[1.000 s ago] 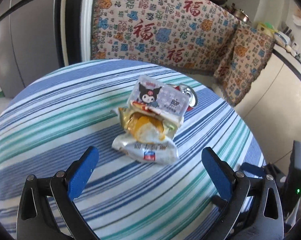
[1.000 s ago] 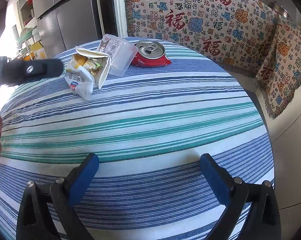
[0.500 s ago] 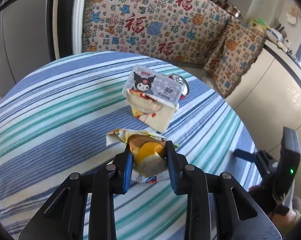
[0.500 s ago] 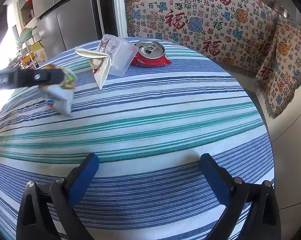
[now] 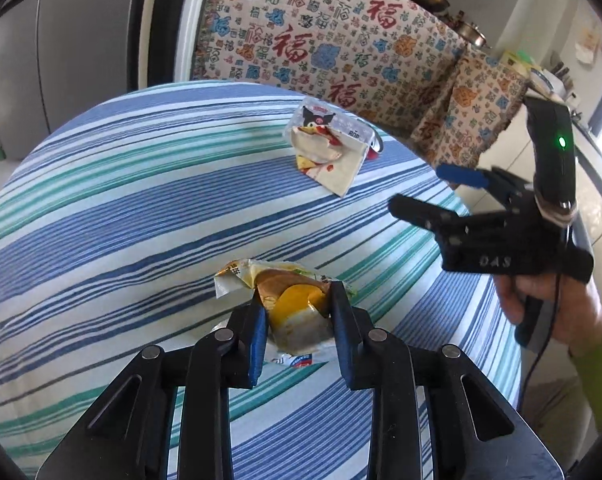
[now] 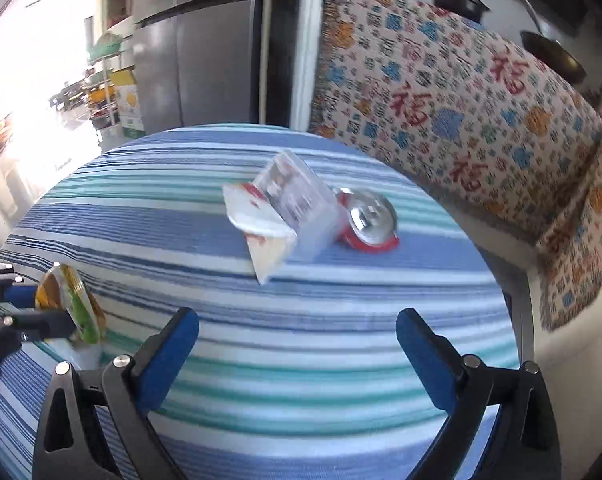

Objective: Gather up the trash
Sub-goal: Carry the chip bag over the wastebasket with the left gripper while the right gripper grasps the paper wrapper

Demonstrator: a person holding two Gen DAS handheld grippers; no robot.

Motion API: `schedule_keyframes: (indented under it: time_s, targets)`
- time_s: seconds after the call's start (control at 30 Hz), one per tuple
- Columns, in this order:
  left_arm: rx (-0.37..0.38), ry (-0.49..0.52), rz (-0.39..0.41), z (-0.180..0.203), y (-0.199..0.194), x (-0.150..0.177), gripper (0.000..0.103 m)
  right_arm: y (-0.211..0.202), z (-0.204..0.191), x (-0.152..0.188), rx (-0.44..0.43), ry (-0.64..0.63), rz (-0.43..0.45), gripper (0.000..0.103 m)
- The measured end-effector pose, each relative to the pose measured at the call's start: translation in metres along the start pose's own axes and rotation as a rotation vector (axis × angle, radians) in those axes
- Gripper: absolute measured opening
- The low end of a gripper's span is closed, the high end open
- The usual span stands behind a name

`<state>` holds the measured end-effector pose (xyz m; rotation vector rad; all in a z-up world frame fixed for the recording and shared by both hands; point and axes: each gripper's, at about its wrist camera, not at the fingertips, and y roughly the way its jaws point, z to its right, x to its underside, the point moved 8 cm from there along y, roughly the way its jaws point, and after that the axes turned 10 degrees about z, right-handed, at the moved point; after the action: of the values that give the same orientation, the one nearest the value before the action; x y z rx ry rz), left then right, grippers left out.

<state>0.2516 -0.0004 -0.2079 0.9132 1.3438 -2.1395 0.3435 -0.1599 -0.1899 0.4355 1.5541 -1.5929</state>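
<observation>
Wrapper (image 5: 289,312) first, since it sits furthest left in my right wrist view: my left gripper (image 5: 297,320) has its blue pads pinched on the crumpled snack packet, low over the near part of the striped tablecloth (image 5: 121,208); whether the packet's tail touches the cloth I cannot tell. I judge it light, soft and crackly, likely to slide on its glossy film, so a firm squeeze across the bunched middle suits it better than the loose torn edge. Further along, toward the far side of the table, lies the clear plastic box (image 6: 301,200) with a cartoon lid and a folded paper wrapper (image 6: 261,236) tucked at its mouth; the box looks thin and springy, so I would grip across its short walls. Touching its right side is the crushed red can (image 6: 367,224), stiff and light, best taken by the rim. My right gripper (image 6: 297,344) hovers above the cloth, jaws spread wide, holding nothing
</observation>
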Motion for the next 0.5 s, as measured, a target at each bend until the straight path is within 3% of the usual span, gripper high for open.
schedule_keyframes:
  time_s: [0.03,0.17,0.2,0.23,0.3,0.4,0.5]
  targets:
    - [-0.002,-0.004,0.007,-0.002,-0.002,-0.001,0.029,0.008,-0.007,-0.008,-0.002,-0.053,-0.013,0.08]
    - [0.002,-0.026,0.015,-0.007,-0.004,0.0,0.029,0.034,-0.024,-0.021,0.004,-0.208,-0.048,0.067]
    - [0.002,-0.022,0.012,-0.007,-0.003,0.001,0.029,0.039,-0.026,-0.022,-0.003,-0.214,-0.058,0.052]
    - [0.004,-0.018,0.009,-0.006,-0.003,0.003,0.029,0.043,-0.026,-0.021,-0.01,-0.204,-0.082,0.024]
    - [0.008,-0.011,0.004,-0.003,-0.002,0.005,0.029,0.039,-0.019,-0.022,-0.011,-0.141,-0.089,0.007]
    - [0.016,-0.001,0.007,0.003,-0.005,0.006,0.028,0.016,-0.002,-0.02,-0.052,0.04,-0.081,0.007]
    - [0.029,0.011,0.008,0.015,-0.007,0.007,0.028,-0.014,0.018,-0.008,-0.061,0.134,-0.082,0.007]
